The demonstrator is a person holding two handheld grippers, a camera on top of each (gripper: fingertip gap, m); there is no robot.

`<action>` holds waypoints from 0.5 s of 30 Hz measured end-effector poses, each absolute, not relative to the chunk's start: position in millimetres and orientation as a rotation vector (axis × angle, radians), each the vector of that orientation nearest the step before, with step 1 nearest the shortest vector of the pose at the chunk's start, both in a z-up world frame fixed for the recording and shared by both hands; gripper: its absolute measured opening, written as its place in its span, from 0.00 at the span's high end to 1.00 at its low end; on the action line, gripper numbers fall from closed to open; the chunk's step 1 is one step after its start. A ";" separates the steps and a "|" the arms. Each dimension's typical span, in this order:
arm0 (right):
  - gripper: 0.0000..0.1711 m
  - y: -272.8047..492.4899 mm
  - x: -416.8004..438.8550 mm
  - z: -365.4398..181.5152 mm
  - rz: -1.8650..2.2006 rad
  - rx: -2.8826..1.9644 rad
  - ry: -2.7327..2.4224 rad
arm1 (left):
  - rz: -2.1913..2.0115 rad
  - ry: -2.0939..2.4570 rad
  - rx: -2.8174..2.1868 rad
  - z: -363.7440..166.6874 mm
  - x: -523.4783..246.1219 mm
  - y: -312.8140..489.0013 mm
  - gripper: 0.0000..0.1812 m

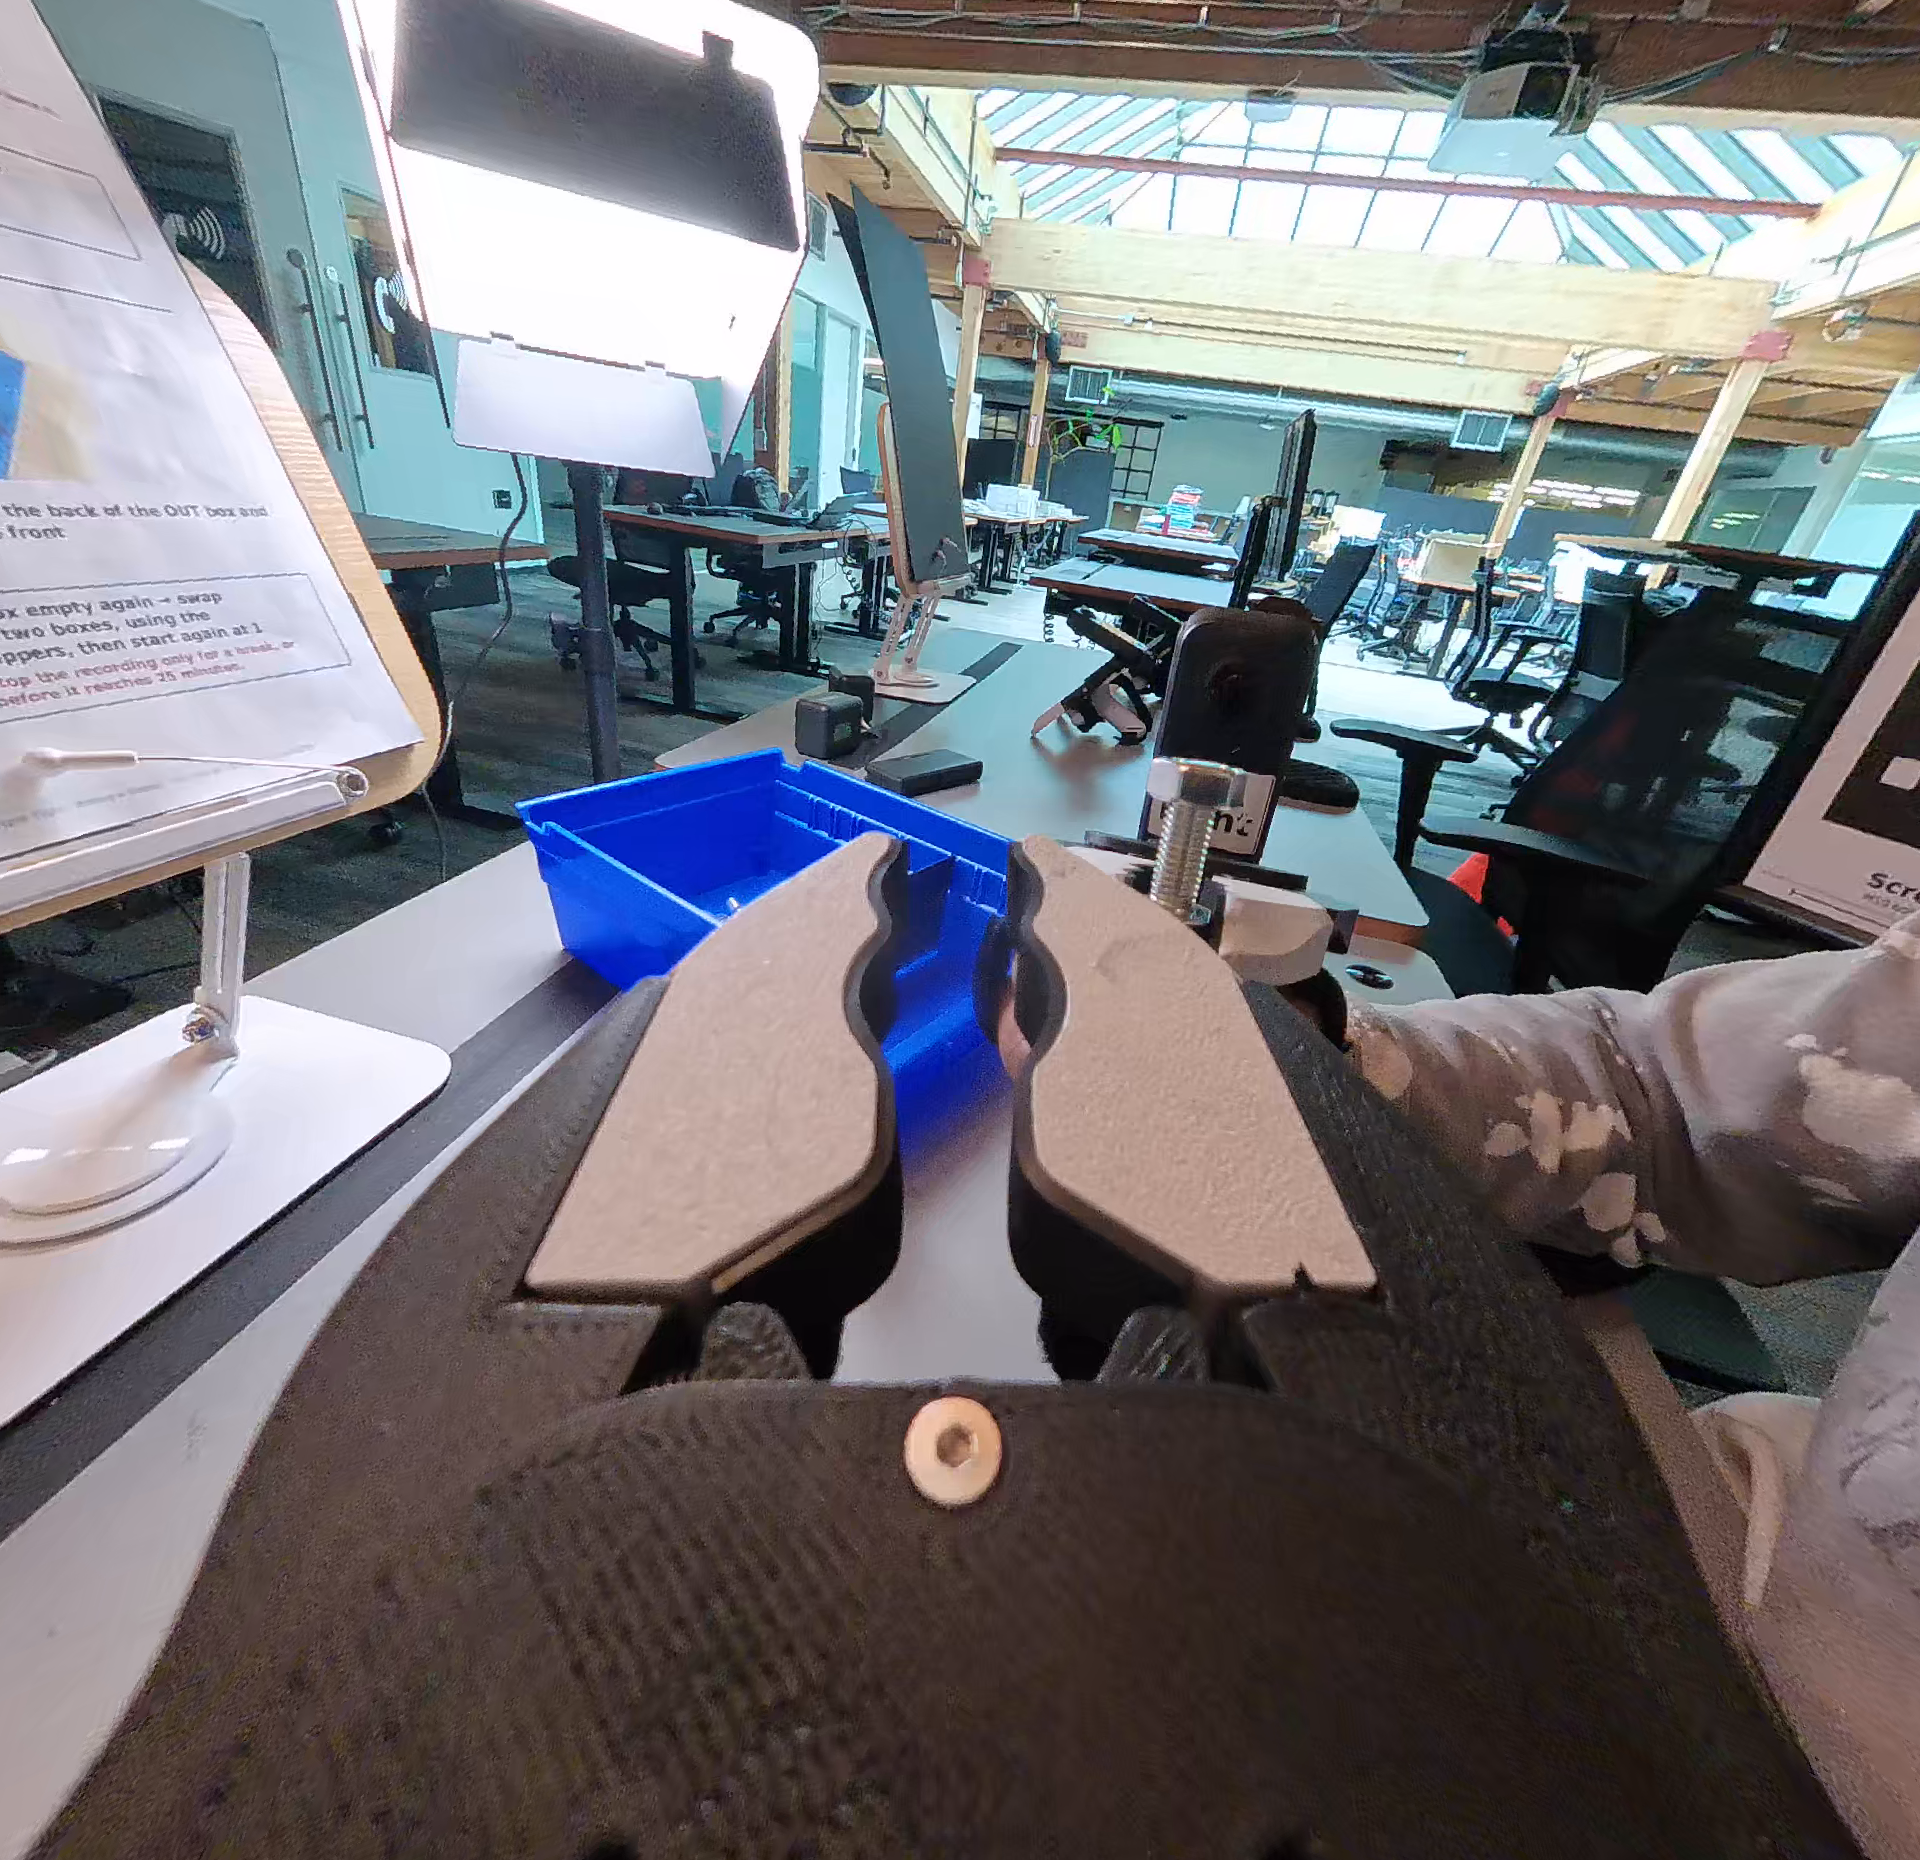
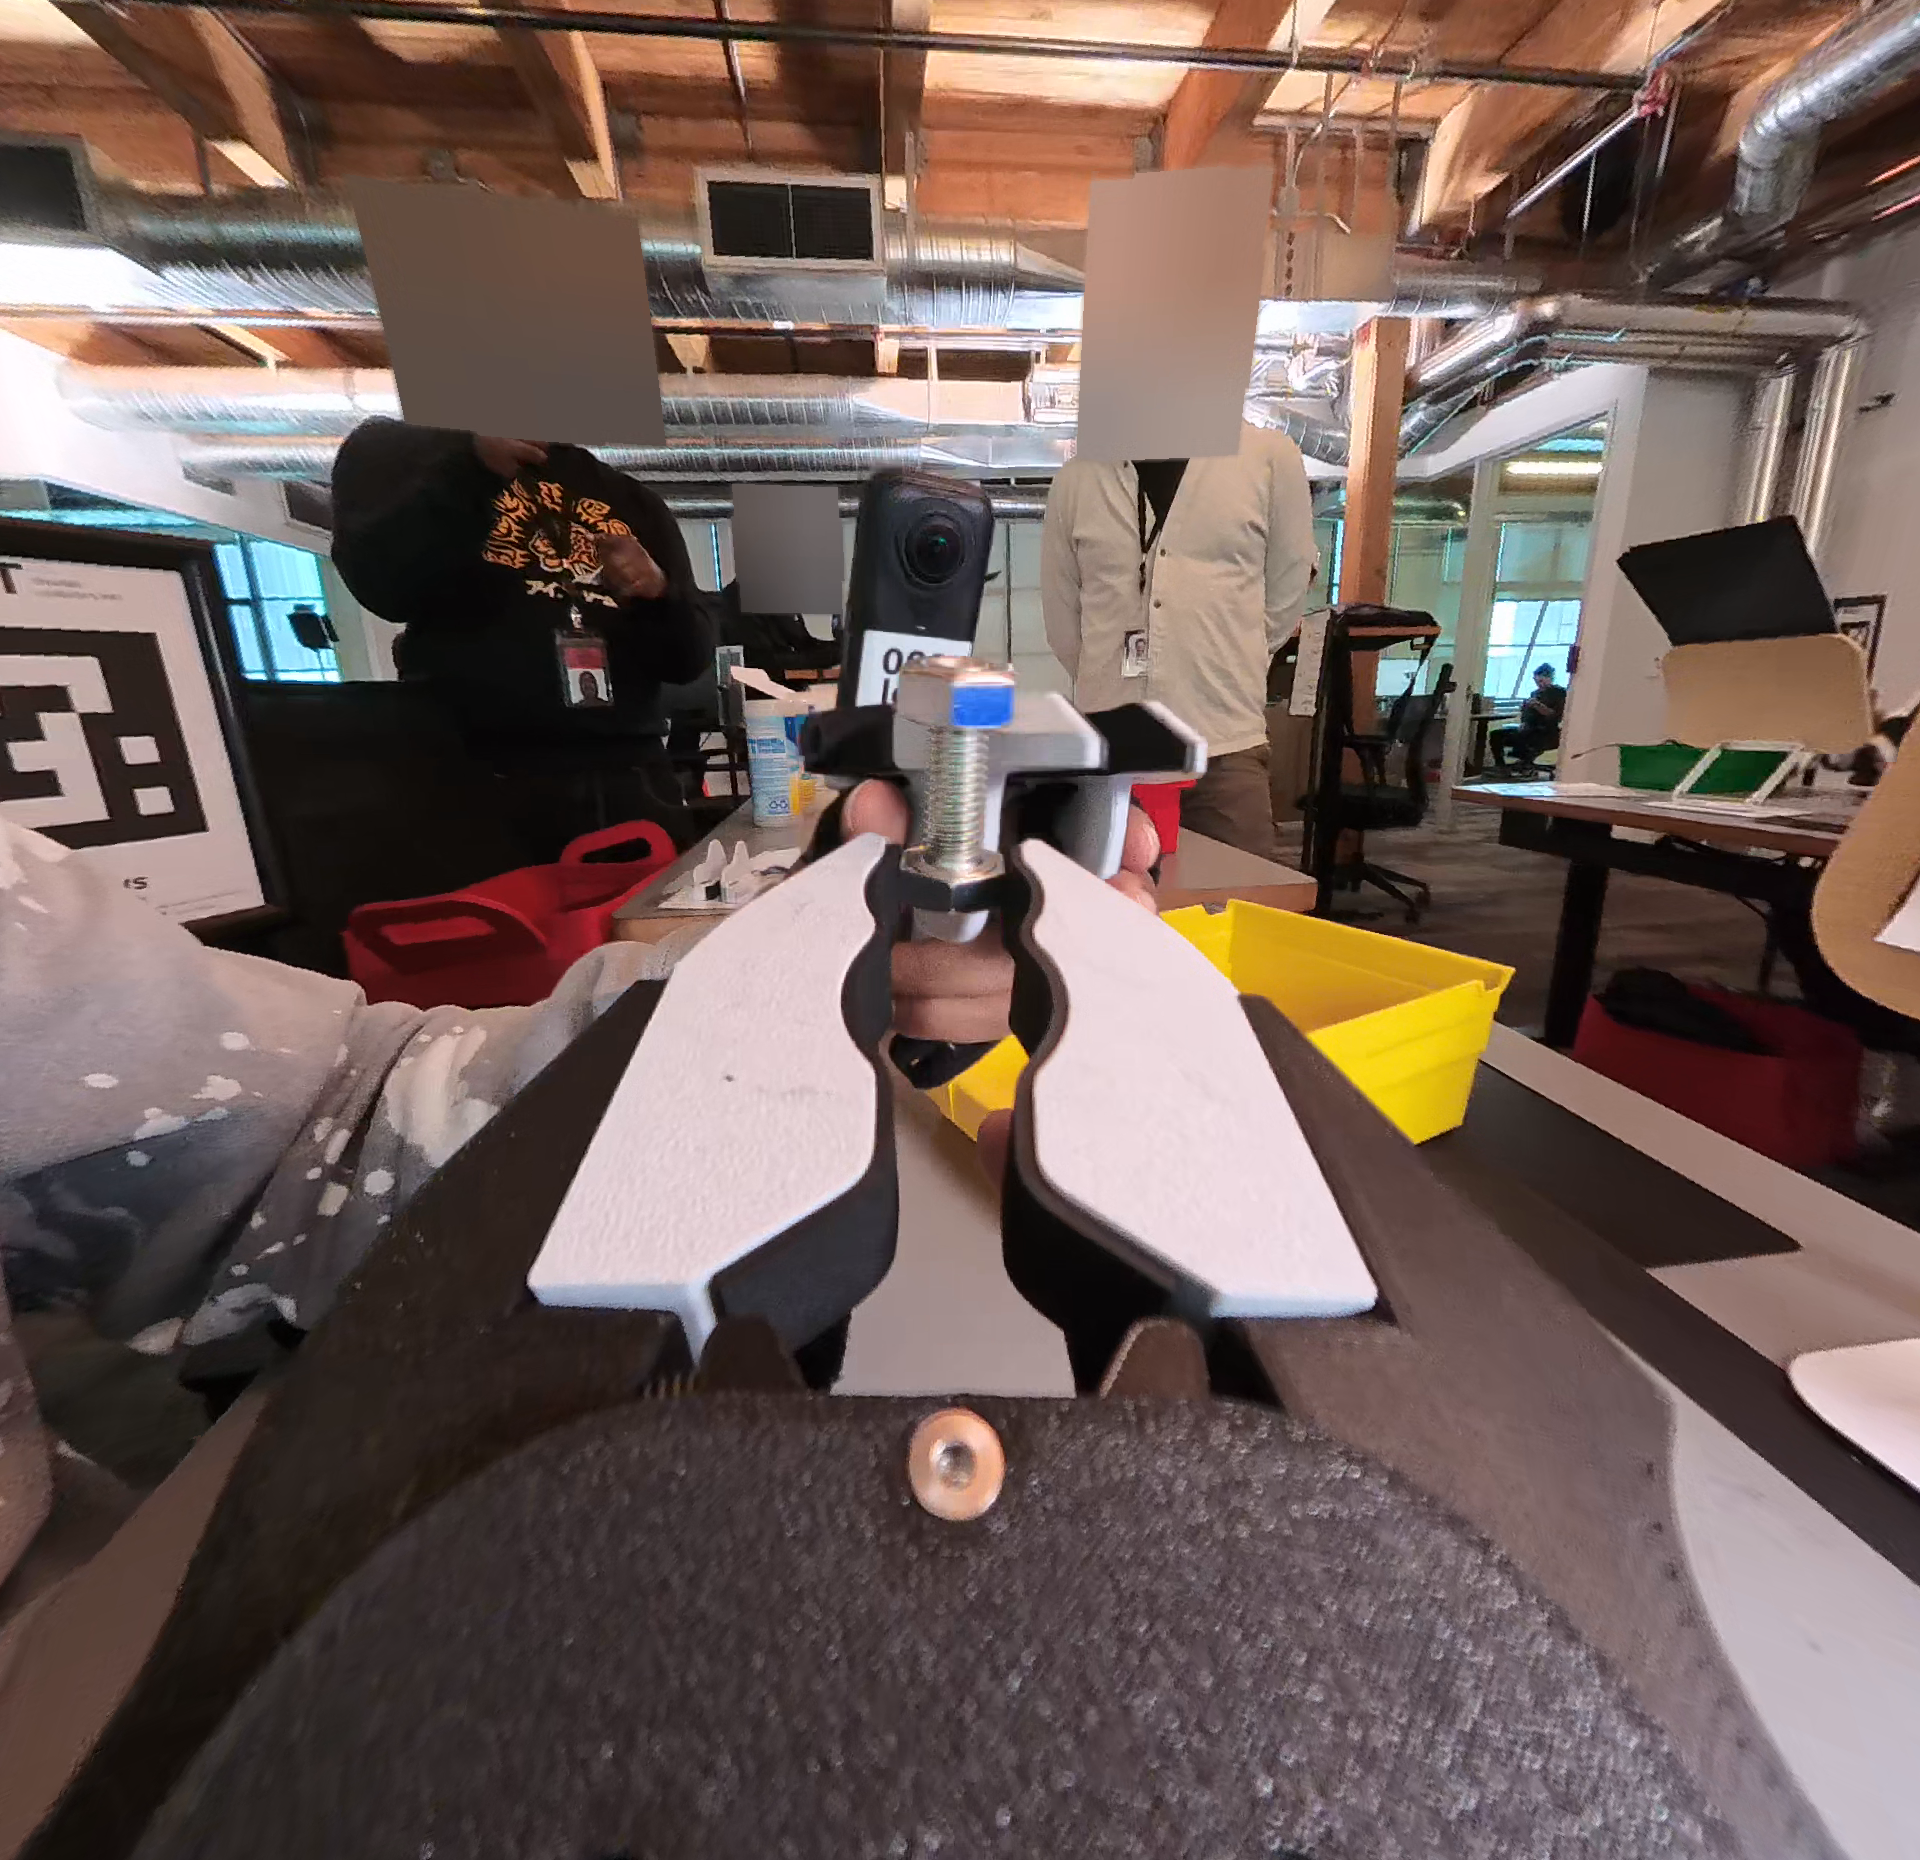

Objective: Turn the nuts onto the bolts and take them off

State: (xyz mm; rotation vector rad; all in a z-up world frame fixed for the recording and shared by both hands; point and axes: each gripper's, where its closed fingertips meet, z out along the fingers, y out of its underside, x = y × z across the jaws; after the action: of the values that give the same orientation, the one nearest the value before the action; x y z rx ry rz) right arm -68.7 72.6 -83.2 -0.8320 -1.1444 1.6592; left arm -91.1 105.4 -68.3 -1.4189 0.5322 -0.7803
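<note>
Bolt: we see the bolt (image 2: 954, 771) standing upright in the air above the desk (image 1: 436, 969), head up, with most of its thread bare.
Nut: the nut (image 2: 951, 863) sits at the very bottom of the thread, only just on.
Right tool: the right tool (image 2: 953, 860) is clamped on the nut from both sides and so carries the bolt.
Left tool: the left tool (image 1: 954, 854) has its jaws parted and empty. It sits just beside the bolt and does not touch it.
Progress: we judge this pair to be at one end of its travel, either barely started or nearly off. We cannot tell which way it is going.
Left to do: the left tool would need to take the head before any turning can happen.
Bins: a blue bin (image 1: 623, 875) lies beyond the left tool and a yellow bin (image 2: 1382, 1021) beside the right. We cannot make out what is inside them, so we cannot count finished pairs.
</note>
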 end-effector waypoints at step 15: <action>0.89 74.1 -70.9 -86.6 1.658 -0.852 -1.143 | -0.754 0.567 -1.424 -68.0 -86.9 103.1 0.90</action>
State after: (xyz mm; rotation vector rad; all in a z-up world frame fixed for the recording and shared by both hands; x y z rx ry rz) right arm -70.9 74.1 -86.6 -0.8521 -1.1433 1.6578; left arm -86.9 103.1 -68.0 -1.4237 0.5673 -0.7538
